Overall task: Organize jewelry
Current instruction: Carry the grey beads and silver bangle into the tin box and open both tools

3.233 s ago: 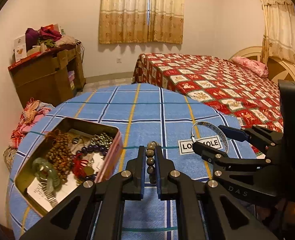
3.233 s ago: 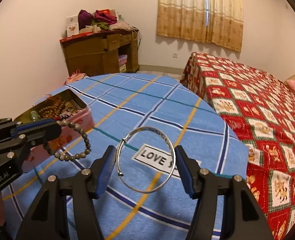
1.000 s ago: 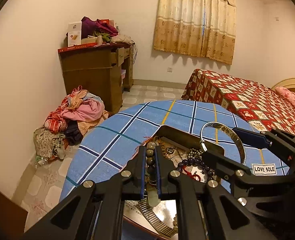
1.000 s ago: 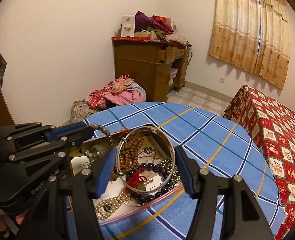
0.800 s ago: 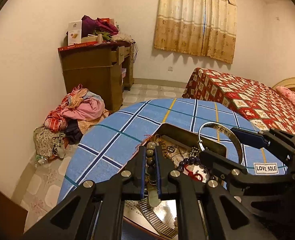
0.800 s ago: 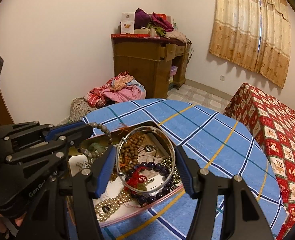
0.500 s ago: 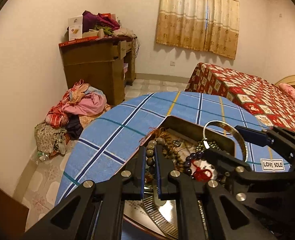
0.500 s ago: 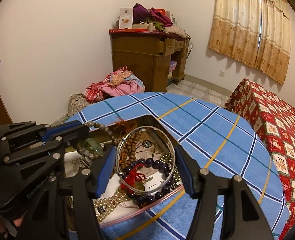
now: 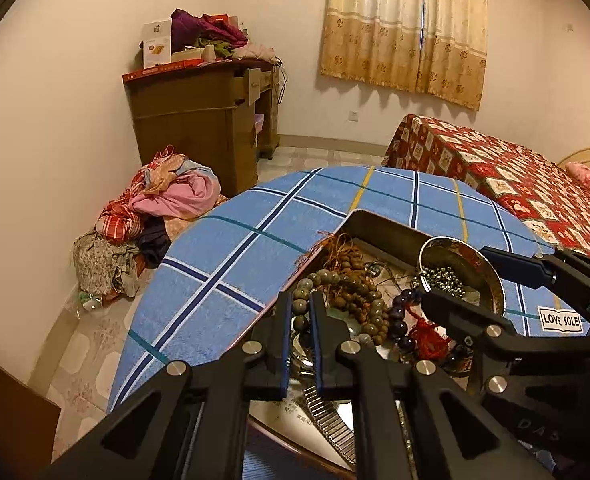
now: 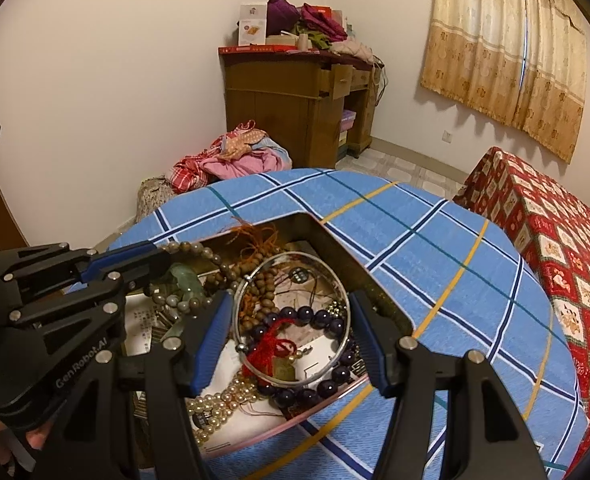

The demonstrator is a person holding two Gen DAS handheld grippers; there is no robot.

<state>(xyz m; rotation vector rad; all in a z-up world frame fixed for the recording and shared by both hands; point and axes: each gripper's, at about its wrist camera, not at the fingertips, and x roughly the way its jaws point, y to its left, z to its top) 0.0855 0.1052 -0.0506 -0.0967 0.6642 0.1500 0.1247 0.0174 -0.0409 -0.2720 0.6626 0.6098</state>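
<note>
Left gripper (image 9: 300, 322): jaws clenched on bead bracelet (image 9: 337, 285). Right gripper (image 10: 291, 332): jaws clamped across silver bangle (image 10: 293, 318). Both held just above open tin (image 10: 335, 244) of mixed jewelry on blue checked tabletop (image 10: 455, 240). Delivered, not yet released; letting go remains.

We see the tin (image 10: 337, 246) on the table (image 10: 435, 264); beyond the tin stands the cabinet (image 10: 295, 108), the bed (image 10: 555, 240) to its right.

A: Left wrist view?
B: Looks along its fingers, angled down, close over the open metal jewelry tin (image 9: 379, 226).
A: Right?
B: Same downward tilt, close. Both share the tin (image 10: 337, 240) and blue plaid tablecloth (image 9: 235, 264).
</note>
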